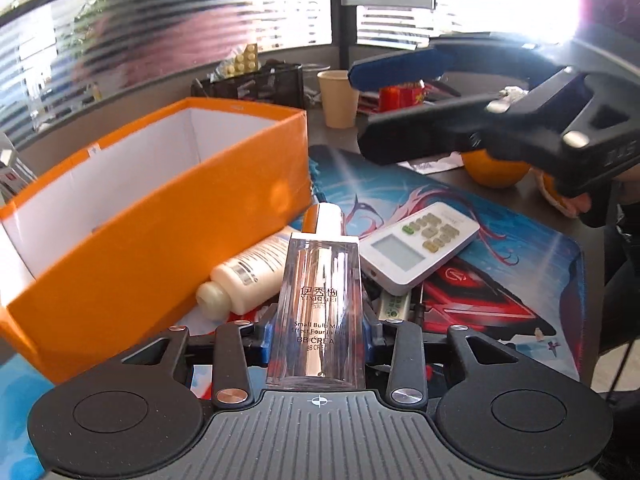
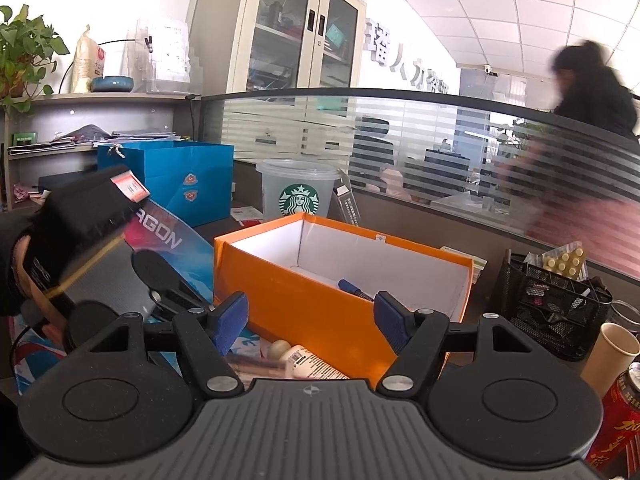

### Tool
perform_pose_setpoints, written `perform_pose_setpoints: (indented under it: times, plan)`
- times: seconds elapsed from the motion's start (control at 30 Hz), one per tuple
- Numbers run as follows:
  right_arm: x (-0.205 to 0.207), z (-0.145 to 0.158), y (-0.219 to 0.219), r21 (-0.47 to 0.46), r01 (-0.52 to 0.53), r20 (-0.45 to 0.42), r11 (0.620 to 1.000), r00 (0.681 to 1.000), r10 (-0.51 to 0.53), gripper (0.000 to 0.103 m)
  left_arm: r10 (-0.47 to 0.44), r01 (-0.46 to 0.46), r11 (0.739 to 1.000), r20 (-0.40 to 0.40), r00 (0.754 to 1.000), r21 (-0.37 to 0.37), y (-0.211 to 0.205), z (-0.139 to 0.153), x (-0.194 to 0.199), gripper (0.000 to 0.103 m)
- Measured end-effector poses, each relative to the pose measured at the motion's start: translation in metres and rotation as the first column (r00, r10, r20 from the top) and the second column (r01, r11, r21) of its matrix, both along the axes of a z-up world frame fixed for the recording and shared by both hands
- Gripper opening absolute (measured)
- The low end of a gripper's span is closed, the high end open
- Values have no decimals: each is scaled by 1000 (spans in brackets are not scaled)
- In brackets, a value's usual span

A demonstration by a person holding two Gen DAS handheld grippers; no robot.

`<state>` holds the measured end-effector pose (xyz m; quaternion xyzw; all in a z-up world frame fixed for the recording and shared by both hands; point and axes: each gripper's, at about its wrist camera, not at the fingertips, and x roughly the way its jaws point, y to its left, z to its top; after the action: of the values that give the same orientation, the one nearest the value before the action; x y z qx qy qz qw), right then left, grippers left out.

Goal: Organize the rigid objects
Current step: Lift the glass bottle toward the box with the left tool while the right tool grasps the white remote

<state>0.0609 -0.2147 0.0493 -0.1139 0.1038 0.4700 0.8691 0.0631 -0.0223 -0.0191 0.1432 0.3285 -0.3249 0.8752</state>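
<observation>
My left gripper [image 1: 318, 330] is shut on a clear BB cream bottle [image 1: 318, 304] and holds it over the mat beside the orange box [image 1: 160, 216]. A cream bottle [image 1: 248, 276] and a white remote [image 1: 420, 244] lie on the mat under and beyond it. My right gripper [image 2: 310, 320] is open and empty, just in front of the orange box [image 2: 332, 304], which holds a blue pen [image 2: 354, 290]. The cream bottle [image 2: 308, 362] lies below its fingers. The right gripper also shows in the left wrist view [image 1: 356, 112], open, up high on the right.
A paper cup [image 1: 340, 98], a black mesh organizer [image 1: 260, 84], a red can [image 1: 400, 94] and oranges [image 1: 496, 168] stand behind the mat [image 1: 500, 280]. In the right wrist view, a Starbucks cup [image 2: 298, 192] and a blue bag [image 2: 180, 178] stand beyond the box.
</observation>
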Motion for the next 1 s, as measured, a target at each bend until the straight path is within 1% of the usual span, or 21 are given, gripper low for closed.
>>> perform_pose_setpoints:
  times: [0.27,0.5,0.6,0.73,0.83,0.93,0.97,1.0]
  plan:
    - [0,6,0,8,-1,17,1000,1000,1,67,-8,8,1000,66,998,2,15,37,1,36]
    - [8,11,-2,6,11,27,1000,1000,-11,67,-31,29,999,112,993,23,28,68,20,36]
    - [15,4,-7,-27,13,-10,1000,1000,-13,67,-48,41,998,123,991,52,31,75,33,36]
    - [19,-23,-10,-145,0,-85,989,996,-13,67,-52,44,997,118,992,68,36,81,54,36]
    - [24,-46,-16,-207,-19,-163,978,987,-16,66,-53,45,996,113,992,71,38,81,67,36]
    - [26,-62,-20,-280,-30,-198,960,980,-27,65,-63,57,997,96,993,60,40,80,77,36]
    - [29,-65,-23,-287,-36,-214,957,977,-27,66,-66,61,996,94,993,60,41,79,79,36]
    - [33,-66,-26,-274,-48,-238,961,971,-19,65,-68,63,996,91,994,60,42,78,81,36]
